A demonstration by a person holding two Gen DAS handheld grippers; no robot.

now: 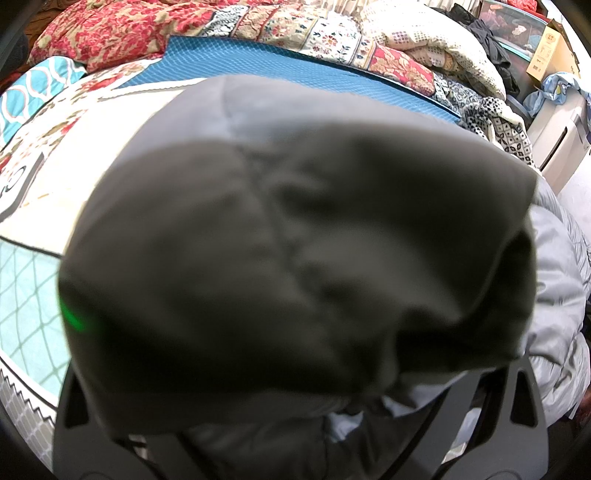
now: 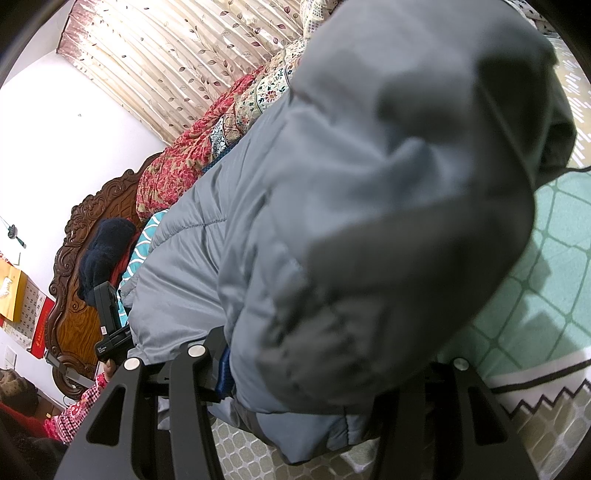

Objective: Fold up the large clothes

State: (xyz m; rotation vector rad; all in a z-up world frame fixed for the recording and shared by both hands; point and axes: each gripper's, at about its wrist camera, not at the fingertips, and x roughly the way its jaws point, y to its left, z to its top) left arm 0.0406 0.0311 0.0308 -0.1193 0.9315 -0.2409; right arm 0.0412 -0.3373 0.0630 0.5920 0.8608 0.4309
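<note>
A large grey-blue padded jacket [image 2: 332,184] with a dark grey lining [image 1: 288,251] fills both wrist views. My left gripper [image 1: 295,417] is buried under the dark lining, which drapes over its fingers and blurs close to the lens; the jaws appear shut on the fabric. My right gripper [image 2: 295,387] is shut on a bunched fold of the jacket, held above the bed. The fingertips are hidden by cloth in both views. The other hand-held gripper [image 2: 109,325] shows at the left of the right wrist view.
The bed has a mint patterned sheet [image 2: 546,280] and a blue mat [image 1: 258,62]. Floral quilts [image 1: 122,33] are piled at the far side. A carved wooden headboard [image 2: 77,295], curtains [image 2: 177,55], a cardboard box [image 1: 550,51].
</note>
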